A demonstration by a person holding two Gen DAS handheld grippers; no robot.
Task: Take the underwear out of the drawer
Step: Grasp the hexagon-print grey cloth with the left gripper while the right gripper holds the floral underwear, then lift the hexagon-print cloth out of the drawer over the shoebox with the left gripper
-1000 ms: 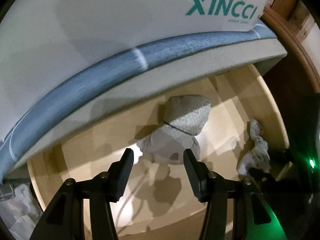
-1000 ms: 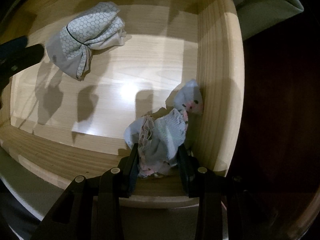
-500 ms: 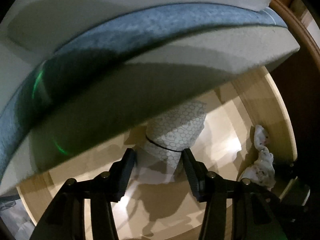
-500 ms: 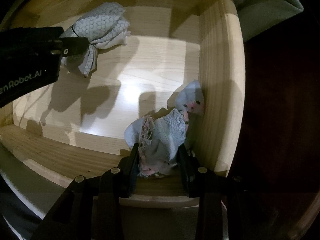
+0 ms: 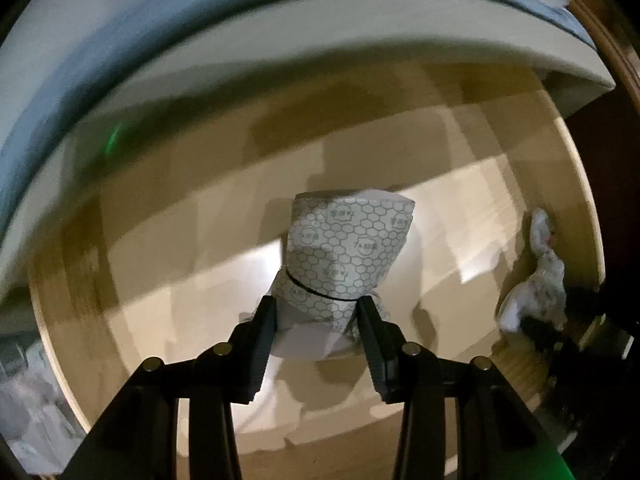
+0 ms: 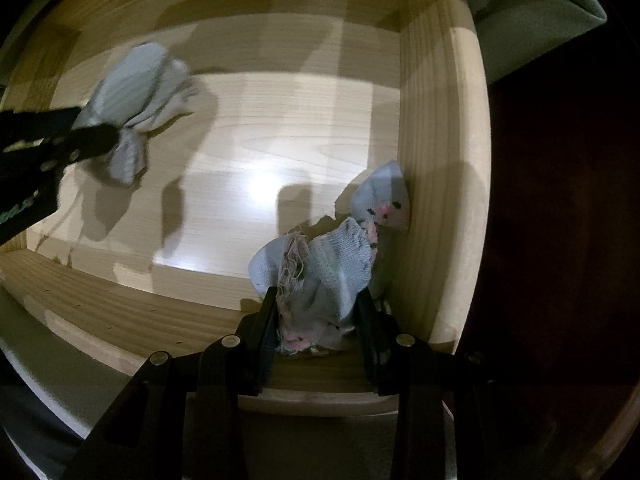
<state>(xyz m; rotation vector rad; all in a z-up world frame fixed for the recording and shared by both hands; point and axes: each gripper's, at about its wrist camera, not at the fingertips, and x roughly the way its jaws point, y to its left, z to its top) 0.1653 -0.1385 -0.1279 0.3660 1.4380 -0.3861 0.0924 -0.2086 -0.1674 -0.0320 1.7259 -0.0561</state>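
Gripping stuff with both hands at once here. Closest to the right wrist camera, the right gripper (image 6: 316, 320) points down at the near right corner of the wooden drawer (image 6: 440, 160), and its jaws are clamped on a pale blue knit piece of underwear (image 6: 324, 272) with little pink and dark marks and a frayed pink edge. That bundle sits right against the drawer's right wall, touching it, with one end poking up along the wood.

Over on the other side, the left gripper (image 5: 316, 328) has just been closing its jaws, and now they pinch the lower part of the honeycomb-print underwear (image 5: 344, 252), a whitish folded piece with a thin dark band across it. It stands up between the fingers (image 5: 260, 340), above the pale drawer floor, roughly mid-drawer and well apart from the blue one. From the right wrist view it's blurry, off at the far left.

Further back, a white mattress (image 5: 240, 40) with a blue-grey strip along its edge overhangs the back of the drawer. Dark surroundings beyond, can't make out much.
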